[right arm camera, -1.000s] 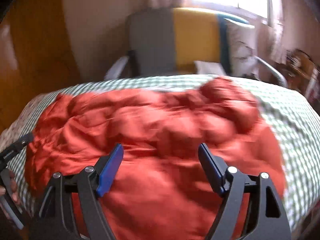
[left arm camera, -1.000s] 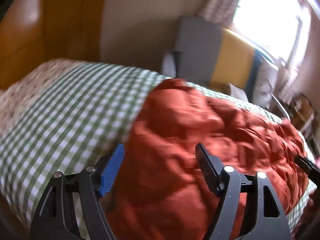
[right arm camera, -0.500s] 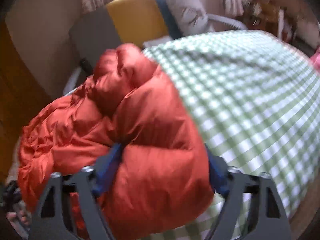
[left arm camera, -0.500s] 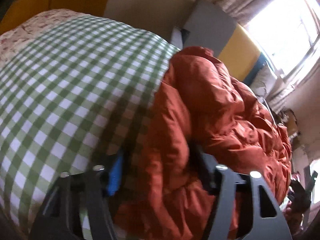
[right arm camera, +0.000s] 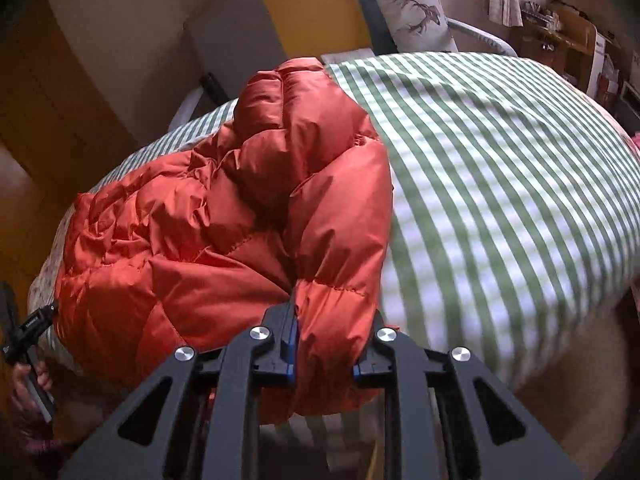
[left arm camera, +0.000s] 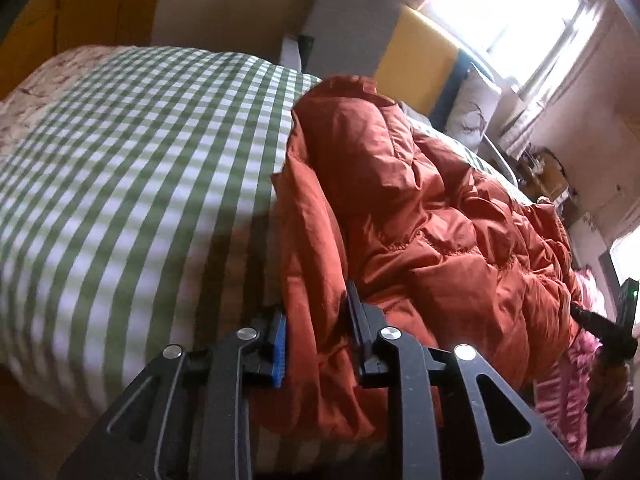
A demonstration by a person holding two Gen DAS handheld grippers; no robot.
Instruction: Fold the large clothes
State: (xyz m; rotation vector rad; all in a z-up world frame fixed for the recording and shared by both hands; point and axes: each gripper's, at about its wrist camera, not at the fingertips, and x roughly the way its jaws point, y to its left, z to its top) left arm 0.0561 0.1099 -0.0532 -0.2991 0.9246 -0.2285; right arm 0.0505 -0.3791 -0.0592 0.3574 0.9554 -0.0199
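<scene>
Both tongs are clenched on the orange puffer jacket, one at each end of its near hem. Left gripper pinches a thick fold at the hem's left end. Right gripper pinches the padded edge at the right end. Jacket lies crumpled across the bed, along the near edge and hanging slightly over it, on the green check cover. Gripping the two ends spreads the load, so the bulky hem should lift evenly. Likely step: carry the hem toward the far edge to fold it. Slick, puffy fabric could slip out.
</scene>
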